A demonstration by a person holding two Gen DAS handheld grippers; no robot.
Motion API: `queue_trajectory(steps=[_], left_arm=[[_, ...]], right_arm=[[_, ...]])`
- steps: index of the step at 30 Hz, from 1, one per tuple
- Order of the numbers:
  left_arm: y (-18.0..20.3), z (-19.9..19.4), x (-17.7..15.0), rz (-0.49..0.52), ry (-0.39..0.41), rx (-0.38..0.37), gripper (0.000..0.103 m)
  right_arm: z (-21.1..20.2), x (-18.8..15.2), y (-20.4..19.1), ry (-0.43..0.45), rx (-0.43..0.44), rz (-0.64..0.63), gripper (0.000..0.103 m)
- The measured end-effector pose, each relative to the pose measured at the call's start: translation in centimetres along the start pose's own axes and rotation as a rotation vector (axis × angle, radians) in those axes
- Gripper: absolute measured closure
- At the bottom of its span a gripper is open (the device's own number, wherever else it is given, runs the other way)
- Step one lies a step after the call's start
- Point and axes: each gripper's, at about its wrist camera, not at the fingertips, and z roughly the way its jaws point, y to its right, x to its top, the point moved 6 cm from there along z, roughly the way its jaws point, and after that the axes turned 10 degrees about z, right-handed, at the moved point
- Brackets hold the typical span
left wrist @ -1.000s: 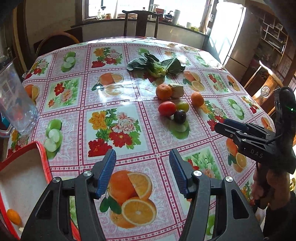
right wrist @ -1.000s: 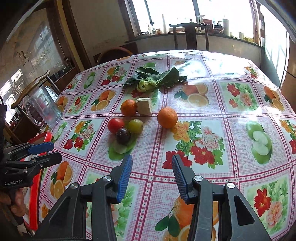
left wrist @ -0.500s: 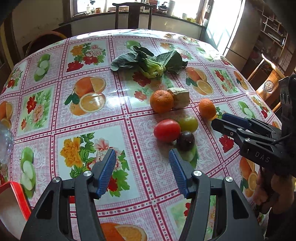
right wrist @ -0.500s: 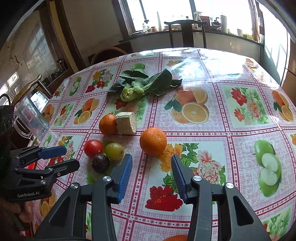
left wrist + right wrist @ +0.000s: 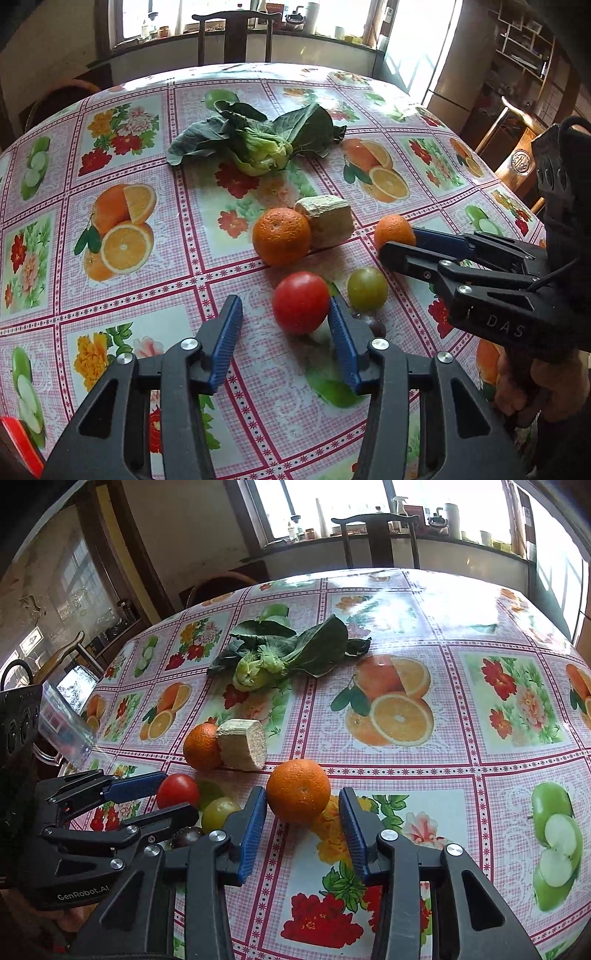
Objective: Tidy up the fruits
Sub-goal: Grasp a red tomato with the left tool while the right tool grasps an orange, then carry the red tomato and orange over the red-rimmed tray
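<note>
Tomato (image 5: 301, 302) before tangerine (image 5: 281, 236), perhaps touching neither neighbour.

We see only a sliver of the small dark purple round fruit (image 5: 377, 326) behind the left gripper's blue-padded finger (image 5: 341, 345); the red-rimmed tray (image 5: 16, 441) is cropped.
</note>
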Motion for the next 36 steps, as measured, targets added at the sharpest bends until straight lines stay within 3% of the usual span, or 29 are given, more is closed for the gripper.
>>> queue_trajectory(steps=[1, 2, 14, 36], left_arm=[[0.3, 0.1, 0.1, 0.007, 0.003, -0.018, 0.074], [0.4, 0.1, 0.1, 0.009, 0.002, -0.032, 0.076], [-0.1, -1.8, -1.6, -0.050, -0.016, -0.036, 0.076], [-2.6, -12.0, -9.0, -0.167, 0.051, 0.020, 0.076]], right_arm=[[0.0, 0.0, -0.1, 0.002, -0.005, -0.004, 0.068], [0.0, 0.0, -0.1, 0.004, -0.008, -0.006, 0.068], [-2.4, -1.4, -0.9, 0.010, 0.002, -0.003, 0.069], [-7.7, -6.9, -9.6, 0.015, 0.139, -0.061, 0.069]])
